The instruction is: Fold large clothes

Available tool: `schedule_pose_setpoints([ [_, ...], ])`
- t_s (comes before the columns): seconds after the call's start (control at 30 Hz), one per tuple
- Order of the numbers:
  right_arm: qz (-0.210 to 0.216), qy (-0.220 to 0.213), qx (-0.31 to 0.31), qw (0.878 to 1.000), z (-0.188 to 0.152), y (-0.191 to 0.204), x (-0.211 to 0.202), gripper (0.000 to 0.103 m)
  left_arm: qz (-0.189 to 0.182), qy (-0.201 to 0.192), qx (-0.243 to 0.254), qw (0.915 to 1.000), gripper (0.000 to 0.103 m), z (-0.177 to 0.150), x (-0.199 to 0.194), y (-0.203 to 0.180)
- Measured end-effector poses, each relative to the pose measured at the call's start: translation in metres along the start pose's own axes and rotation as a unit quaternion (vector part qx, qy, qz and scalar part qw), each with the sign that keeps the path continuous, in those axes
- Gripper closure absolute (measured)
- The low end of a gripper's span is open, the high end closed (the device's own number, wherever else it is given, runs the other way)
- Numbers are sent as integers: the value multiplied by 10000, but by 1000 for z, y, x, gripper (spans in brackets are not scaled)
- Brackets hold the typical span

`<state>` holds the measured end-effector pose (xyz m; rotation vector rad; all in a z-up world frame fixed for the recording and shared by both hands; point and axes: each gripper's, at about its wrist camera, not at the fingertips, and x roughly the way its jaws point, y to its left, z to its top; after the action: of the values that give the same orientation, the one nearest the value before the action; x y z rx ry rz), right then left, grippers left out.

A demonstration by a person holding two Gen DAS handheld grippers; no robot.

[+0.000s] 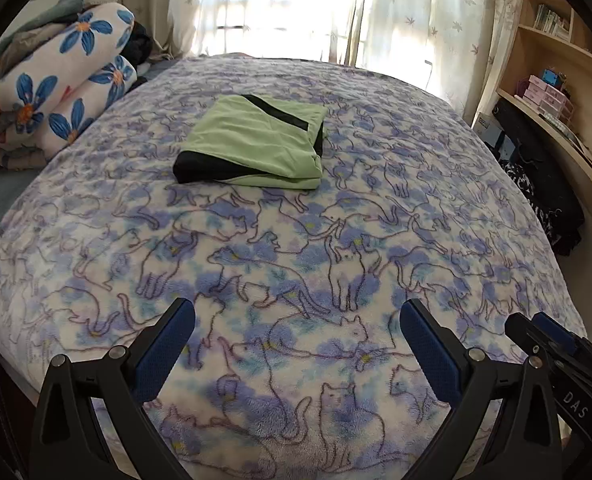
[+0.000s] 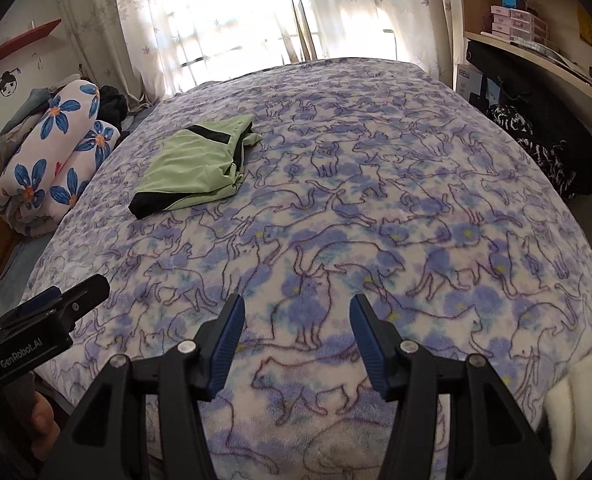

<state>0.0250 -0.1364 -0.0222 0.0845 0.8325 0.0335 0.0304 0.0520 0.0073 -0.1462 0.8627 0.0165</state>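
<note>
Green shirt: folded into a neat pile with black trim, lying on the far middle of the bed, well away from both claws.
Bed cover: soft, blue and white with cat drawings, spread over the bed.
Left claw: fingers spread wide, holding nothing, over the near edge of the bed.
Right claw: fingers apart, holding nothing, over the near edge too.
Flower blanket: rolled up at the left side of the bed.
Shelf: on the right, with small pink boxes on it; what is inside them is hidden.
</note>
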Motion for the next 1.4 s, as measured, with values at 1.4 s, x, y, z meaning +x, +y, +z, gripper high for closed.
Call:
schedule_pose_setpoints([
  [1.4,204,-142,-57,9997,14,7,-3,48,110,-196,507,9985,1,2,-13,-30],
])
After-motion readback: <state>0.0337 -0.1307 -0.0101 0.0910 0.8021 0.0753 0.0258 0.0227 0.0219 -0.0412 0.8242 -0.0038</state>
